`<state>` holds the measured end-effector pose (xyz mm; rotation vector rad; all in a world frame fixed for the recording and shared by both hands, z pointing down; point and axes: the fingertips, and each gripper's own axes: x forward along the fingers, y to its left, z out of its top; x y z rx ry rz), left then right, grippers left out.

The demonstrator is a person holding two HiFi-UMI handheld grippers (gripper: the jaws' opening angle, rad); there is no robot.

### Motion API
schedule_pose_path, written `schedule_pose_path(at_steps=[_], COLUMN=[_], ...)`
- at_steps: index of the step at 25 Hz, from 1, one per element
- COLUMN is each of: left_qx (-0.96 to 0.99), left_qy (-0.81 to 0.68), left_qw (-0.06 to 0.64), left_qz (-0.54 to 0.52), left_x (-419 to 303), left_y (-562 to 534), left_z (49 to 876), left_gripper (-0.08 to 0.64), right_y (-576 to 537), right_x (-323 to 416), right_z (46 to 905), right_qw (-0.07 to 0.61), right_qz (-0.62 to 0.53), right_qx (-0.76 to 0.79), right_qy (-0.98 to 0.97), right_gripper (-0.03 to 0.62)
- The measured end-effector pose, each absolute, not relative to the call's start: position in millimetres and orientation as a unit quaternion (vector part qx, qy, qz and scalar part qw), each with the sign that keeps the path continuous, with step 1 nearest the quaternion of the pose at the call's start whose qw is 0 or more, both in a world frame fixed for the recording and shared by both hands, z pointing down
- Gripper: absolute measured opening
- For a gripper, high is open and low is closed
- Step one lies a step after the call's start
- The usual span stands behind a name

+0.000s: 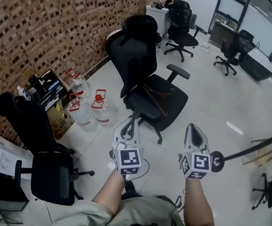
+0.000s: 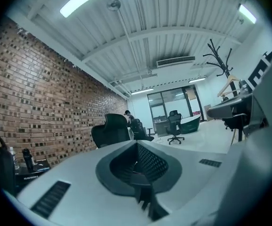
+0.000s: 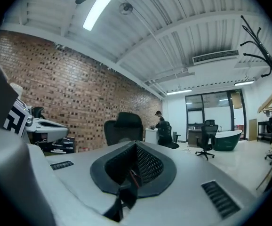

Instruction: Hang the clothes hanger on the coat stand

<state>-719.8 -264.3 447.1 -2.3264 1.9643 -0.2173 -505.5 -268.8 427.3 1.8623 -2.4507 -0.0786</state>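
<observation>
Currently – clothes hanger [image 1: 156,100]: lying on the seat of the black office chair [image 1: 140,46].
Left gripper [image 1: 128,125]: jaws pressed together, empty.
Right gripper [image 1: 193,128]: jaws together, empty.
Coat stand [image 2: 223,67]: upright, off to the right.

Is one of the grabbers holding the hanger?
No, the clothes hanger lies on the black chair's seat, while the left gripper and right gripper are shut with nothing in them.

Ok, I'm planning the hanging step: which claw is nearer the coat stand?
Right. The right claw is close beside the coat stand, which is on its outer side. The left claw is farther away, on the right claw's other side, facing the chair.
</observation>
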Motion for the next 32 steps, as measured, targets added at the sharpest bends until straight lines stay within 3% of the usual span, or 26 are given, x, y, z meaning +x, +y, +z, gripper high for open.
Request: schedule_pose_path(at_steps=[5,22,32], left_qx=[-0.763,-0.753,-0.790], left_qy=[0.643,0.650,0.605], left_qw=[0.022,0.021,0.011], left_qz=[-0.065,-0.100,-0.103], left_x=[-733,-609,-644], left_y=[-299,-451,-592], left_z=[459,471,498], left_gripper=[0.014,0.014,0.014], right_y=[-310,-505,-621], right_x=[-509,-410,-455], right_z=[441,494,533], right_qw=[0.045,0.066,0.109], right_qz=[-0.008,0.051,0.067], right_qx=[0.610,0.570,0.589], right_qy=[-0.791,-0.818,-0.798], right_gripper=[0.002,0.049,0.080])
